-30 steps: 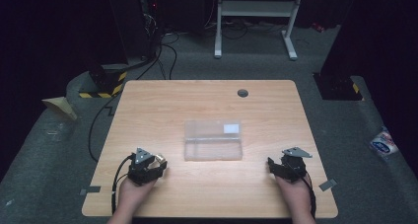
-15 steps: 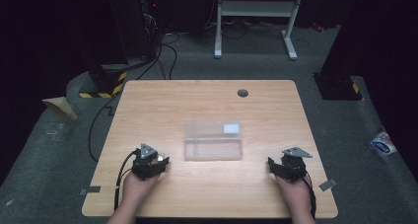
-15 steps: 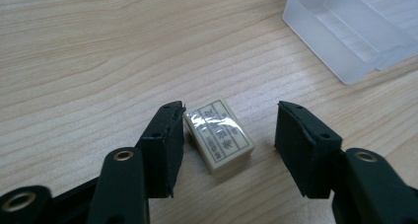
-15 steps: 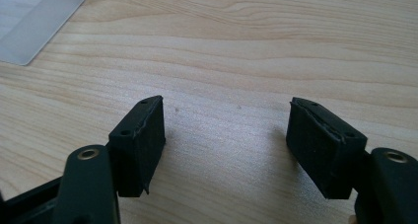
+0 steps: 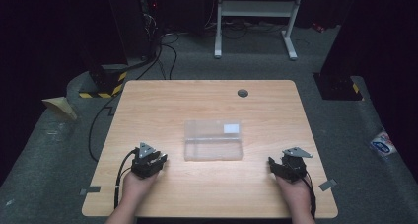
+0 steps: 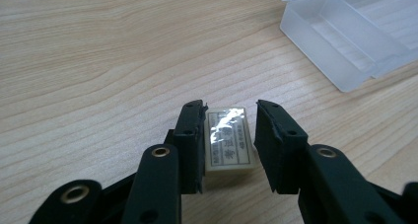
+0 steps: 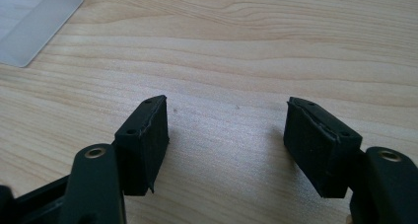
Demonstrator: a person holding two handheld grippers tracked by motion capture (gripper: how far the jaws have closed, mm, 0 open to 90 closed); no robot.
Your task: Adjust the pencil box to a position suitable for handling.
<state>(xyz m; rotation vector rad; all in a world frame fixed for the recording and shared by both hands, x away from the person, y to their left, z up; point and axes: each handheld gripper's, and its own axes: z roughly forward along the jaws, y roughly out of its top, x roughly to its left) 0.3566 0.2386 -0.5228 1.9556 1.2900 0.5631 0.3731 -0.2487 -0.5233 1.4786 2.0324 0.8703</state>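
A small cream eraser [image 6: 229,145] with a printed label under a shiny wrapper lies on the wooden table [image 5: 207,100]. My left gripper [image 6: 229,108] has just been closing and its pads now sit against the eraser's two long sides. In the high view the left gripper [image 5: 158,160] rests near the table's front left. A shallow clear plastic box [image 5: 213,140] lies open at mid-table, its corner [image 6: 345,41] just beyond the eraser. My right gripper [image 7: 226,105] stands open over bare wood, near the front right [image 5: 276,166] in the high view.
A round cable hole [image 5: 242,93] sits near the table's far edge. A white label [image 5: 231,129] lies inside the box. Beyond the table stand a white metal frame [image 5: 256,9] and black cables on the grey floor [image 5: 162,51].
The left hand has shifted slightly forward and to the right on the table. The right hand has stayed where it was.
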